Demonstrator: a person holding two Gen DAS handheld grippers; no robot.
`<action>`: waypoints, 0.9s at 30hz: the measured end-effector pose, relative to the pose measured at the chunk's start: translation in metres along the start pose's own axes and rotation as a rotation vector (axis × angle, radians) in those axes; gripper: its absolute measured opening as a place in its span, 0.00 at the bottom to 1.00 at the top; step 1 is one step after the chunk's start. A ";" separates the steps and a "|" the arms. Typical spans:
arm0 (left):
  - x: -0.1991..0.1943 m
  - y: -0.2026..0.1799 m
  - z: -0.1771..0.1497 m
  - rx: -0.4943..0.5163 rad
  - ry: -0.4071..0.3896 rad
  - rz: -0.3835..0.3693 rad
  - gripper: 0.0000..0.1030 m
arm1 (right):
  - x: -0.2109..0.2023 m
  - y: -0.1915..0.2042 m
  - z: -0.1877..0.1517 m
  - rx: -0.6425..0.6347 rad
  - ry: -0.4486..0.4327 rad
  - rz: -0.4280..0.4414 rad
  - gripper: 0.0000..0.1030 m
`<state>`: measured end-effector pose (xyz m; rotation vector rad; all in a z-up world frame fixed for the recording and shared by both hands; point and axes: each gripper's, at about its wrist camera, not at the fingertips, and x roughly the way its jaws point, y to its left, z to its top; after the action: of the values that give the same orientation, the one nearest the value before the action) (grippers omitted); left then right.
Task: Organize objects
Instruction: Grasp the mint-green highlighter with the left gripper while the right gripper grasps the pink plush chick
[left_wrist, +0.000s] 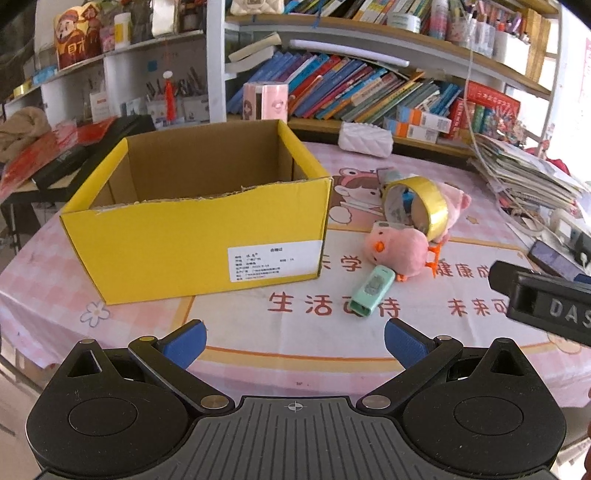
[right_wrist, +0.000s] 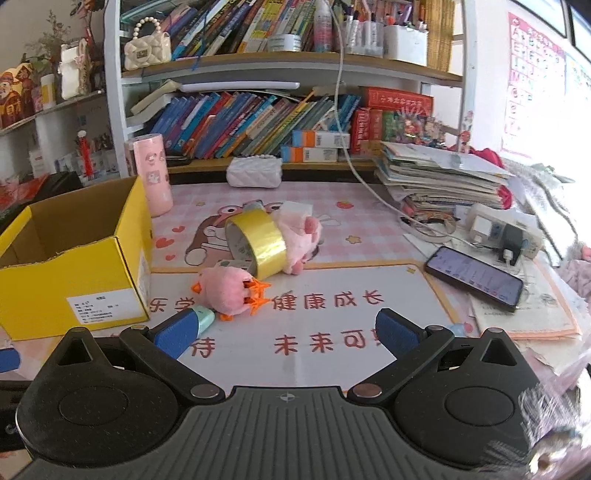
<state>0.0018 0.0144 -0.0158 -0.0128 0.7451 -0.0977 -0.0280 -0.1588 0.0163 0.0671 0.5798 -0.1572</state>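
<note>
Both fingers spread, empty; cardboard box (left_wrist: 192, 236) boxy, plush chick (right_wrist: 225, 290) fuzzy, tape roll (right_wrist: 258, 243) glossy.

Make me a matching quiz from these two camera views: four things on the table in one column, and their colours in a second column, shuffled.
Things:
1. cardboard box
2. roll of tape
3. chick plush
4. small stamp-like case

Colours:
A. pink with orange feet
B. mint green
C. yellow outside, brown inside
D. shiny gold

Pairs: 1-C, 2-D, 3-A, 4-B
</note>
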 end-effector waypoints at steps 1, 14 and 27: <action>0.003 -0.001 0.002 0.001 0.004 0.004 1.00 | 0.002 -0.001 0.001 -0.002 0.004 0.011 1.00; 0.041 -0.028 0.019 0.084 0.061 -0.079 0.84 | 0.046 -0.012 0.023 -0.003 0.052 0.146 0.79; 0.103 -0.063 0.030 0.157 0.147 -0.141 0.38 | 0.091 -0.027 0.043 -0.067 0.087 0.217 0.79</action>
<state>0.0927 -0.0585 -0.0606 0.0923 0.8812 -0.2943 0.0654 -0.2017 0.0013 0.0717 0.6602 0.0762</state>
